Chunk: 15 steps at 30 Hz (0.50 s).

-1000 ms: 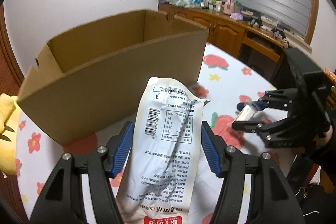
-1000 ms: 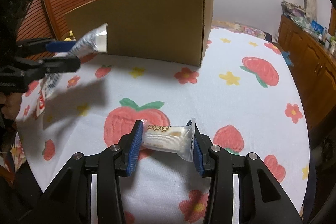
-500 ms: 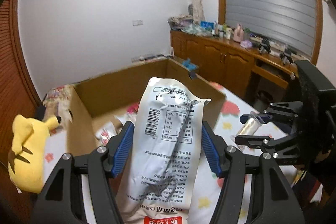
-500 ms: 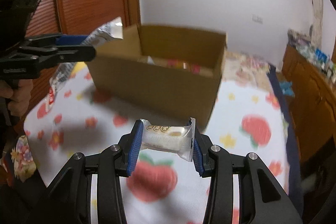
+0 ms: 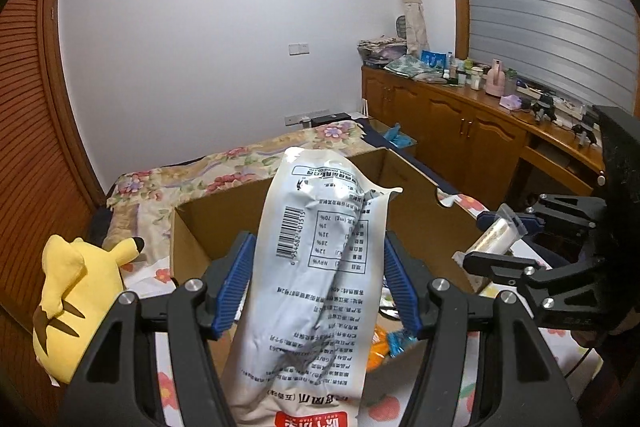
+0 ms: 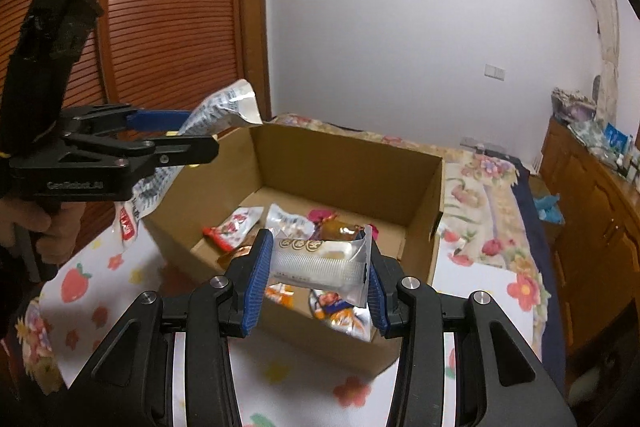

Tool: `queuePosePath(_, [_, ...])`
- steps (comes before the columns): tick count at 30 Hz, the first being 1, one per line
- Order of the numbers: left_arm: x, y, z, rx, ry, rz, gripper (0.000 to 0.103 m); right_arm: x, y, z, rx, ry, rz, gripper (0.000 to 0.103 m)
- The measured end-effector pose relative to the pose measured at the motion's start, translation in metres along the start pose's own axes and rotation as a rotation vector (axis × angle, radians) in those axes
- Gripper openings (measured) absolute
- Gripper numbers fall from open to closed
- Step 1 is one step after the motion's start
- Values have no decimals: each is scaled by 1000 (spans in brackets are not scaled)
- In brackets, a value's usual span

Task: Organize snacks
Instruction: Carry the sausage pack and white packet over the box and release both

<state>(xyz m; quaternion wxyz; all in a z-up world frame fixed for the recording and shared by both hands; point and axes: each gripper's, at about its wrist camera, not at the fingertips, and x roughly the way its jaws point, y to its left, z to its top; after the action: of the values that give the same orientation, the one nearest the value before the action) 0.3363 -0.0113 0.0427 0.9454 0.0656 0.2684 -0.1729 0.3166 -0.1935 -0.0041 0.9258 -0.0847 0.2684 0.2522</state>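
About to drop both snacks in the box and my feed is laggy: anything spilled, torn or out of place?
Nothing spilled or torn. The cardboard box stands upright and open, with loose snack packets lying jumbled on its floor. The only non-snack item is a yellow plush toy lying beside the box on the tablecloth.

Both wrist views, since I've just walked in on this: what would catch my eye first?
Each gripper holds a snack above the open cardboard box: the left gripper clamps a tall grey-white snack bag, and the right gripper clamps a small clear-wrapped cake. Loose snack packets already lie on the box floor. A yellow plush toy sits left of the box.
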Motion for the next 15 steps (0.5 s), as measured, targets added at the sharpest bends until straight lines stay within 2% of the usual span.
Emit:
queuePosePath(6, [12,10,7,-24,4,19,64,27,-10,4,8,32,-5,43])
queuePosePath(15, [27,17,2,-51,24,56,65,44,-13,-1,20,64,1,50])
